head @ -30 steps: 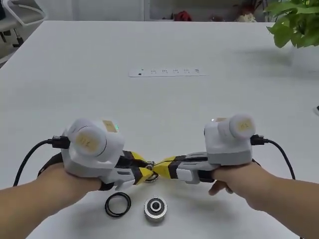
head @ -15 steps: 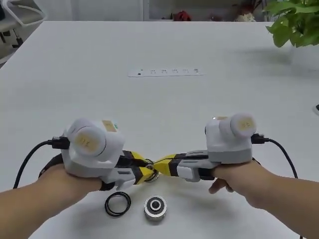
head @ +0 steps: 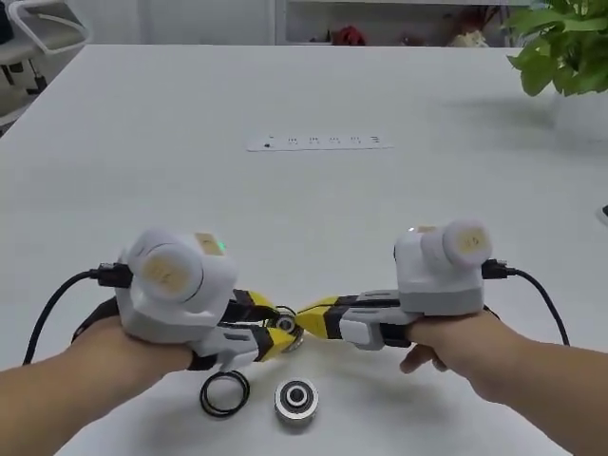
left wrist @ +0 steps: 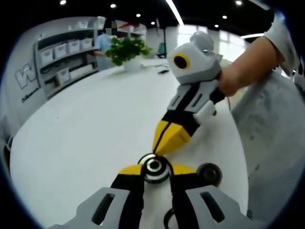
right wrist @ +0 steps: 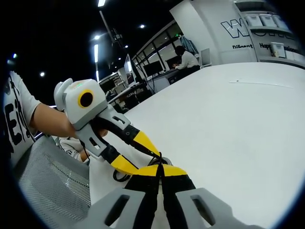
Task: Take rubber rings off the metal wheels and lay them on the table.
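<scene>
My left gripper (head: pixel 279 330) is shut on a small metal wheel (left wrist: pixel 155 165) that still wears its black rubber ring, held just above the white table (head: pixel 304 209). My right gripper (right wrist: pixel 160 168) meets it tip to tip, with its jaws shut on the thin edge of that rubber ring (right wrist: pixel 161 158). In the head view the right gripper (head: pixel 304 313) comes in from the right. A loose rubber ring (head: pixel 225 391) lies flat on the table below the left hand. Beside it stands a bare metal wheel (head: pixel 296 398).
A white power strip (head: pixel 318 142) lies mid-table, farther away. A green plant (head: pixel 560 43) stands at the far right corner, and a chair (head: pixel 38 28) at the far left. A black cable (head: pixel 52 304) trails from the left gripper, another (head: pixel 537 294) from the right.
The head camera has shifted slightly. Both grippers stay tip to tip on the wheel; the left one's jaws have dipped a little.
</scene>
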Demonstrator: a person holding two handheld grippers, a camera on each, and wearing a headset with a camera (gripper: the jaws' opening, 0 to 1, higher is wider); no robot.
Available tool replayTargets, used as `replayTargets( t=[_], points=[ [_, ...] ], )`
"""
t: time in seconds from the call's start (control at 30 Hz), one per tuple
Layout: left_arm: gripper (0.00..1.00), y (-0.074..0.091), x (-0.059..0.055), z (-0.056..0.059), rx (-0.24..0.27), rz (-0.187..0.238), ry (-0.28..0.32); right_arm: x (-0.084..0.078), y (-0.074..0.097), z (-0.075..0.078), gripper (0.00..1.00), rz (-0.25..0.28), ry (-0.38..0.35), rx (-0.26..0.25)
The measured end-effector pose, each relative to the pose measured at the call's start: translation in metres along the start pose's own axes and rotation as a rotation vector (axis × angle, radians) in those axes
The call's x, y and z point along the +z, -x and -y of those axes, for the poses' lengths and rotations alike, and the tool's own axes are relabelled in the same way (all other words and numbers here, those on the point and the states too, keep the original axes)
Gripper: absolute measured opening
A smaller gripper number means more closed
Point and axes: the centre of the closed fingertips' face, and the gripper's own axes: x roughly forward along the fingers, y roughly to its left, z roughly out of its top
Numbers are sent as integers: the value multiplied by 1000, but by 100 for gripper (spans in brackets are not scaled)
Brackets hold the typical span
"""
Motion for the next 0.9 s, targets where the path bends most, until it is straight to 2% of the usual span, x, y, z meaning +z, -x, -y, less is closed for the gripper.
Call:
replayTargets(
  t=[0.53, 0.9],
  points=[
    [29, 25, 3, 1, 8, 38, 9, 4, 4, -3, 0, 11, -7, 1],
    [35, 45, 7, 3, 13, 74, 12, 11, 4, -14, 0, 24, -12, 26]
  ],
)
